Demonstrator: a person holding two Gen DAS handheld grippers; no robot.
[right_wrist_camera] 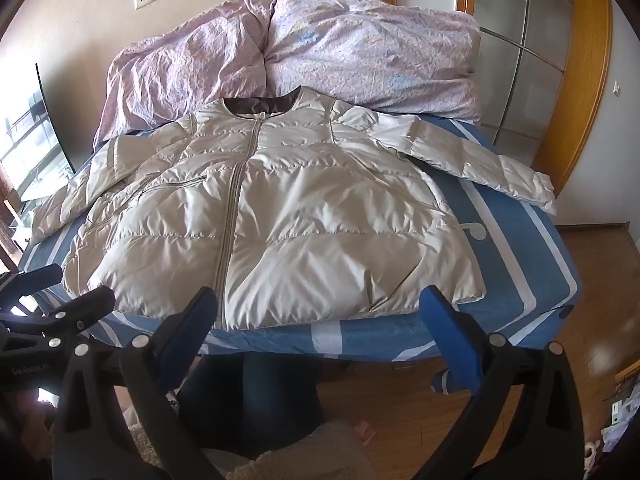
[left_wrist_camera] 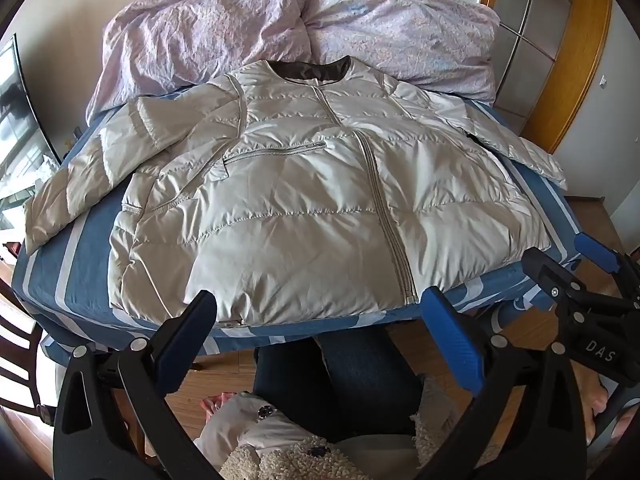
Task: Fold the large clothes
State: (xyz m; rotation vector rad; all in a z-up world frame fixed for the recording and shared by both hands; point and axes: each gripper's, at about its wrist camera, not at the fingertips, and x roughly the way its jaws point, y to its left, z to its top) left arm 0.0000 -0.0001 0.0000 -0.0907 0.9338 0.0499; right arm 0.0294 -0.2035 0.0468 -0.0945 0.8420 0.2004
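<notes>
A shiny cream puffer jacket [left_wrist_camera: 312,216] lies front up and zipped on the blue striped bed sheet [left_wrist_camera: 80,276], collar toward the far side, both sleeves spread outward. It also shows in the right wrist view [right_wrist_camera: 304,224]. My left gripper [left_wrist_camera: 320,312] is open and empty, hovering just off the jacket's near hem. My right gripper [right_wrist_camera: 320,308] is open and empty, also at the near hem; it shows at the right edge of the left wrist view [left_wrist_camera: 568,256]. The left gripper shows at the left edge of the right wrist view [right_wrist_camera: 76,284].
A rumpled pink duvet [left_wrist_camera: 288,28] is piled at the head of the bed. The person's legs [left_wrist_camera: 352,376] stand at the foot of the bed. A wooden door frame [right_wrist_camera: 584,80] is at right, a window [right_wrist_camera: 28,152] at left, wooden floor [right_wrist_camera: 592,280] to the right.
</notes>
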